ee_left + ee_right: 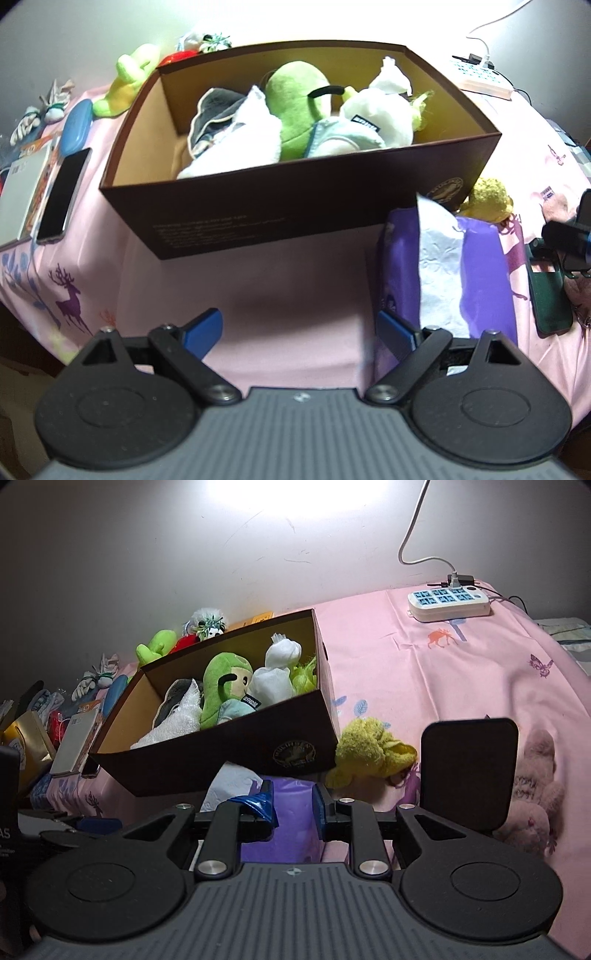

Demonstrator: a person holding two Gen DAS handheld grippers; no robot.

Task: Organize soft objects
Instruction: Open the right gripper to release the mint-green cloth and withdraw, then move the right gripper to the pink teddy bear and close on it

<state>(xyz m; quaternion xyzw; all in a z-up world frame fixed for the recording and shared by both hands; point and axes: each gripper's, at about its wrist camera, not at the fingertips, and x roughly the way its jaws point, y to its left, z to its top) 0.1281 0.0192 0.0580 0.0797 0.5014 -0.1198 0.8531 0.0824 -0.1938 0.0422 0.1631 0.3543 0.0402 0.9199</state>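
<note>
A dark brown cardboard box (pixel 258 206) (pixel 221 753) stands on the pink sheet. Inside it lie a green plush doll (pixel 295 107) (pixel 221 686), white cloth bundles (pixel 373 114) and a grey cap (pixel 212 110). A yellow plush (pixel 487 197) (pixel 373 751) lies by the box's right corner. Further right lies a pale pink plush bear (pixel 535 794). My left gripper (pixel 299 328) is open wide over bare sheet in front of the box. My right gripper (pixel 293 805) hovers above a purple tissue pack (pixel 288 834), jaws a narrow gap apart with nothing between them.
Behind the box sit a lime green plush (pixel 125 81) (pixel 157 644) and a small white-and-red toy (pixel 207 626). A phone (pixel 62 195), books and a blue case (pixel 75 125) lie left. A power strip (pixel 448 603) sits far right, a dark phone case (pixel 469 771) near right.
</note>
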